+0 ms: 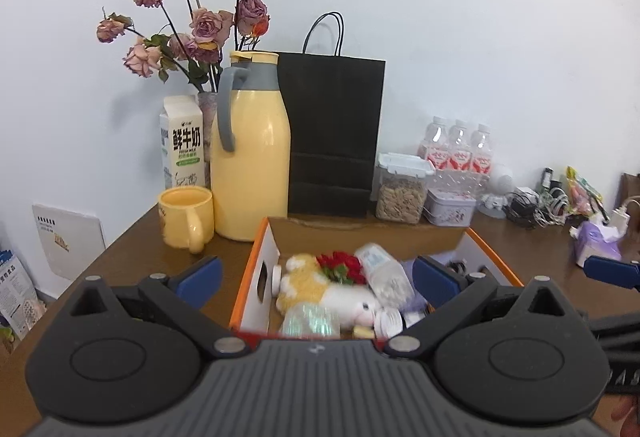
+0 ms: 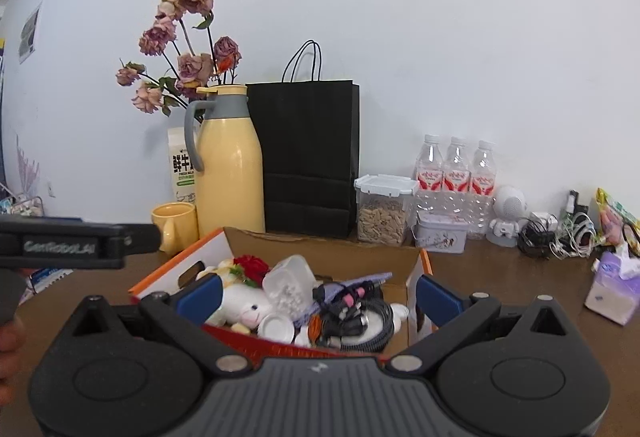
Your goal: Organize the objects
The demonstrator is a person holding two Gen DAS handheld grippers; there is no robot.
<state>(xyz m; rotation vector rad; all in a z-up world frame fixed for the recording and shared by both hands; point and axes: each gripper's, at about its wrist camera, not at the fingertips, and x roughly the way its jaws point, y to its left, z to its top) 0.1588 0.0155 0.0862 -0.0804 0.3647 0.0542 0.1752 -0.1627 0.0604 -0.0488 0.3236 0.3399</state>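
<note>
Glossy plastic jug (image 1: pixel 250 161), matt paper bag (image 1: pixel 334 133), cardboard box (image 1: pixel 256 277), wooden table (image 1: pixel 132 249).

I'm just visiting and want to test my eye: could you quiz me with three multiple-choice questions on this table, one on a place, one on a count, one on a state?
1. Where is the yellow mug?
A. In the box
B. On the table, by the yellow jug
C. Inside the black bag

2. How many water bottles stand at the wall?
A. Two
B. Three
C. Five

3. How are the right tongs?
A. Open, empty
B. Shut on the plush toy
C. Shut on a cable

Answers:
1 B, it stands left of the jug.
2 B, three caps show.
3 A, the blue pads stand wide apart above the cardboard box.
</note>
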